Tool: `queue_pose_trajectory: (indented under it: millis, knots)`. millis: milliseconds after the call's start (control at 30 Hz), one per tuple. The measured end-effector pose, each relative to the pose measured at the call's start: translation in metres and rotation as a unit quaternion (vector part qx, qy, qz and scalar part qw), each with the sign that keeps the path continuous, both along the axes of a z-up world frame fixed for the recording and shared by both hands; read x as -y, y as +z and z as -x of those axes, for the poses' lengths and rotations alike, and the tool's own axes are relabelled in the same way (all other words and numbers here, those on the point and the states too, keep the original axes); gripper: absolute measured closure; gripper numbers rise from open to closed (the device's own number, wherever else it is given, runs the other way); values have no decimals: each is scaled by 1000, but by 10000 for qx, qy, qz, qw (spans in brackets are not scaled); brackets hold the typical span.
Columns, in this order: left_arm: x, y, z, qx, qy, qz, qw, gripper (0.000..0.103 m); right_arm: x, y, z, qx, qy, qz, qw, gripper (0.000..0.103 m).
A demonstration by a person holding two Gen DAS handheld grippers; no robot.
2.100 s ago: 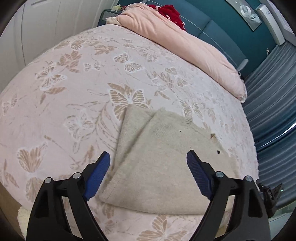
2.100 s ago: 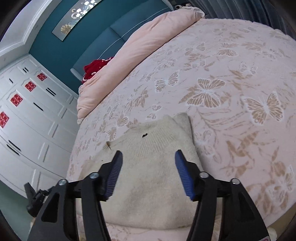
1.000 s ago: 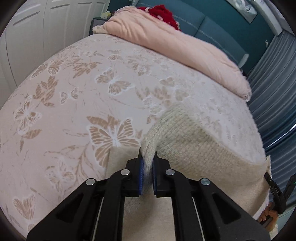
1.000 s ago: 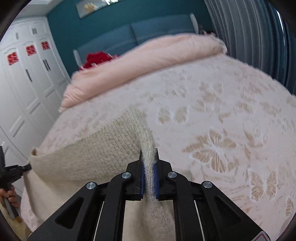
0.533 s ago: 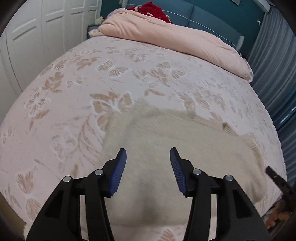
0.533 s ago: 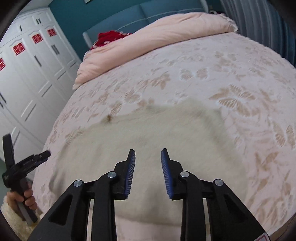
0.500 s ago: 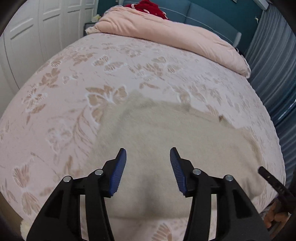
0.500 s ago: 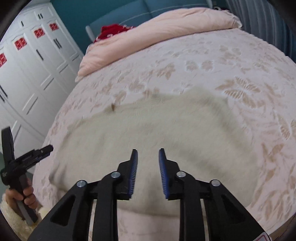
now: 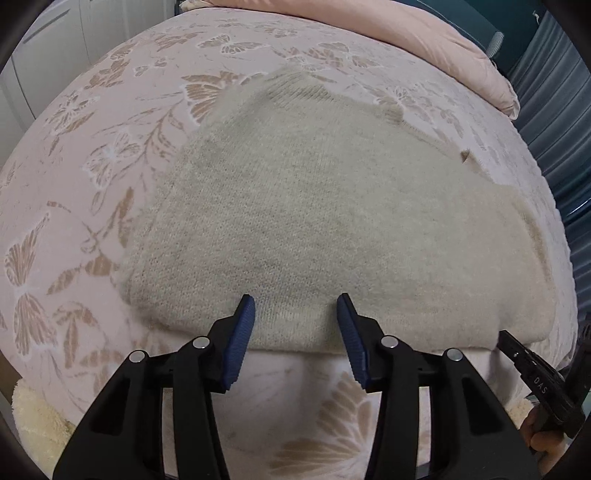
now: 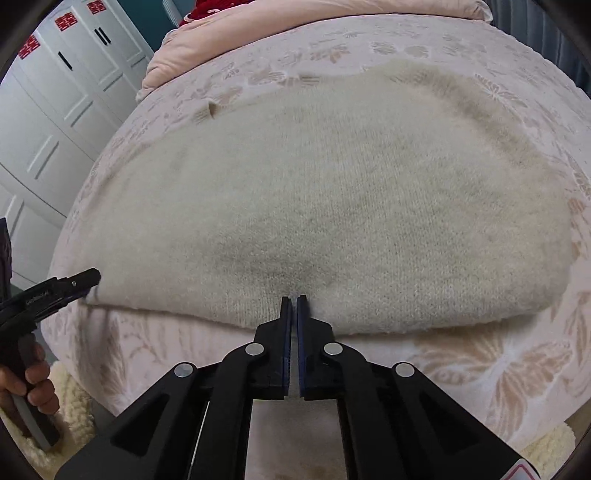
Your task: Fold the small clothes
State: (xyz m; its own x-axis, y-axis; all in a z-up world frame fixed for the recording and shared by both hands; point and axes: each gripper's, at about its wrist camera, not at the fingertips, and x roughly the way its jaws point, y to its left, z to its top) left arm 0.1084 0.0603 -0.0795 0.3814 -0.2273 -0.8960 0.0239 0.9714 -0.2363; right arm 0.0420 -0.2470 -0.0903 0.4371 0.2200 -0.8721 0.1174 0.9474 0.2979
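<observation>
Cream knit sweater (image 9: 332,229) lies folded flat on the pink butterfly-print bedspread (image 9: 92,155), near edge along the near side of the bed. Left gripper (image 9: 295,314) jaws moderately apart, holding nothing, tips over the sweater's near hem. Right gripper (image 10: 293,300) jaws almost together at the near hem; whether they pinch knit cannot be told. Pink duvet (image 9: 424,33) far.

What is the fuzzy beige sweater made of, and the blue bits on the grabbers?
The sweater looks like soft knitted wool or a wool-like yarn: tiny knit loops and a fuzzy nap show. The blue pads look like ridged rubber or plastic, matte; which one is unclear.
</observation>
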Motion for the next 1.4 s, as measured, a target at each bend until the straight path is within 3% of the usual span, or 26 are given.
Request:
queue_pose_trajectory:
  millis: [100, 133, 200, 367, 433, 500, 533, 567, 600, 633, 667, 700, 800, 833, 900, 933, 1000, 1067, 1167, 1233, 1333, 1400]
  knots:
    - [-7, 30, -5, 324, 96, 306, 9990, 47, 9, 42, -5, 611, -128, 171, 9979, 93]
    - [-9, 36, -12, 398, 101, 366, 9985, 41, 18, 53, -13, 750, -247, 338, 9963, 81]
    - [-9, 43, -32, 500, 127, 365, 9980, 39, 43, 66, -30, 951, -628, 502, 9922, 61]
    - [-8, 41, -90, 634, 144, 57, 9979, 39, 101, 61, -90, 747, -1139, 927, 9863, 51]
    - [-10, 28, -116, 454, 138, 7, 9989, 39, 112, 52, -110, 613, -1190, 1126, 9846, 40]
    - [-16, 7, -138, 181, 271, -45, 9995, 40, 118, 37, -127, 417, -1248, 1342, 9822, 39]
    - [-19, -4, -147, 46, 389, -169, 9991, 45, 118, 25, -135, 220, -1215, 1362, 9830, 39]
    - [-20, -14, -153, -49, 434, -330, 9985, 58, 118, 12, -141, -34, -1128, 1313, 9849, 43]
    - [-21, -21, -156, -93, 447, -511, 9977, 63, 117, 1, -145, -257, -982, 1199, 9876, 73]
    - [-20, -23, -158, -58, 416, -631, 9971, 73, 115, -2, -146, -320, -866, 1079, 9899, 90]
    - [-20, -21, -159, 34, 391, -724, 9966, 85, 114, 7, -143, -127, -890, 993, 9910, 92]
    - [-21, -17, -159, 108, 376, -760, 9963, 90, 114, 22, -137, 222, -967, 873, 9912, 95]
    - [-28, -15, -165, 111, 444, -698, 9965, 90, 133, 53, -118, 981, -1412, 323, 9846, 95]
    - [-29, -21, -168, 19, 449, -695, 9966, 90, 141, 43, -121, 864, -1540, 274, 9839, 95]
    - [-26, -31, -172, -38, 432, -775, 9960, 88, 148, -2, -140, -107, -1380, 335, 9898, 94]
    - [-23, -30, -171, 22, 399, -882, 9953, 88, 147, -16, -143, -318, -1288, 421, 9903, 93]
    - [-19, -22, -170, 45, 326, -989, 9945, 88, 141, 7, -137, 69, -1374, 630, 9885, 82]
    - [-19, -6, -161, 198, 305, -792, 9962, 87, 130, 39, -124, 540, -1505, 622, 9852, 82]
    - [-16, 22, -133, 527, 270, -409, 9974, 87, 96, 76, -101, 1064, -1049, 441, 9878, 82]
    - [-6, 31, -109, 559, 181, -66, 9982, 83, 62, 80, -85, 1160, -598, 81, 9914, 82]
    - [16, 22, -71, 398, 76, 215, 9989, 72, -2, 43, -69, 726, 242, 251, 9967, 82]
    - [27, 2, -50, 72, -2, 240, 9997, 71, -34, -2, -63, 116, 584, 586, 9965, 85]
